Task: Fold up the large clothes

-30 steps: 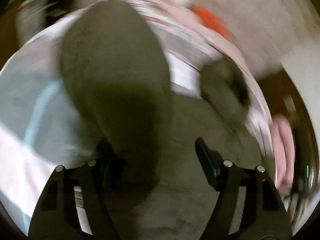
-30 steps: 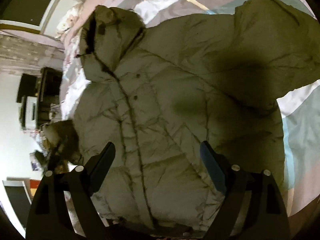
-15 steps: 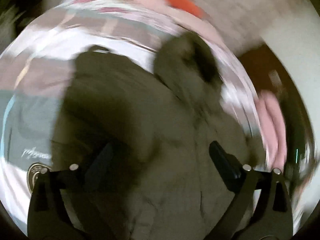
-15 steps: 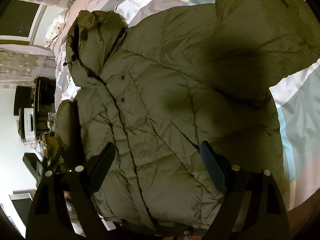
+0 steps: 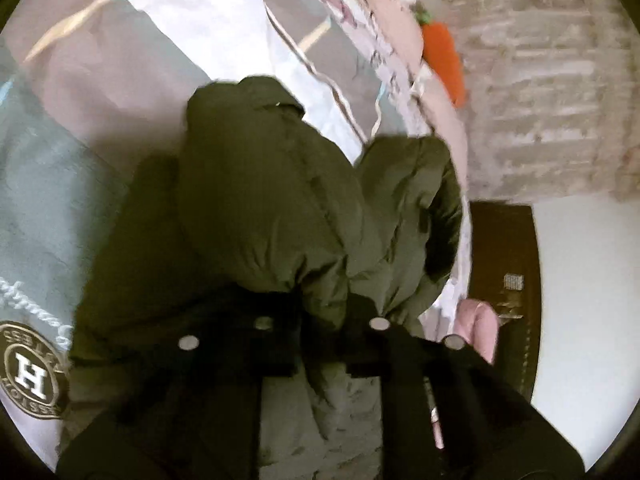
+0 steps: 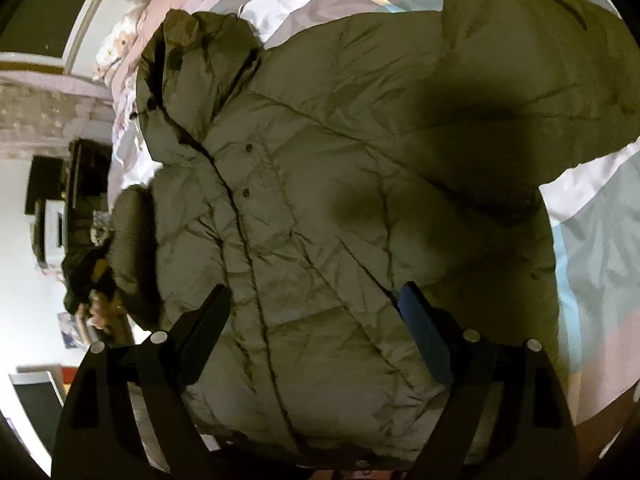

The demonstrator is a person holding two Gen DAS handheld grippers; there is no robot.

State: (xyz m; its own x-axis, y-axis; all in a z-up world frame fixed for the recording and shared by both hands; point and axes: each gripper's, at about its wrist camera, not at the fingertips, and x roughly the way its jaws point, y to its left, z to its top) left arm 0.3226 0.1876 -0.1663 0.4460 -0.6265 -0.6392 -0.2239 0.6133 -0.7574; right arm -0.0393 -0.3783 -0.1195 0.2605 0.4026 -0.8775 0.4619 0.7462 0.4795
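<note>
Olive puffer jacket point(image 6: 320, 184) spread front-up across the patchwork bedspread point(image 6: 592, 240), hood point(image 6: 192, 72) toward the pillow end, one sleeve point(image 6: 532, 80) flung out toward the far side, other sleeve point(image 5: 256, 184) lifted and bunched. Left gripper point(image 5: 320, 340) pinched on that bunched sleeve cuff, fingers close together with olive fabric squeezed between; right gripper point(image 6: 316, 336) hovering over the jacket's lower front near the bed's near edge, fingers wide apart, nothing between them. Orange carrot plush point(image 5: 442, 60) by the pink pillows at the bed's head.
</note>
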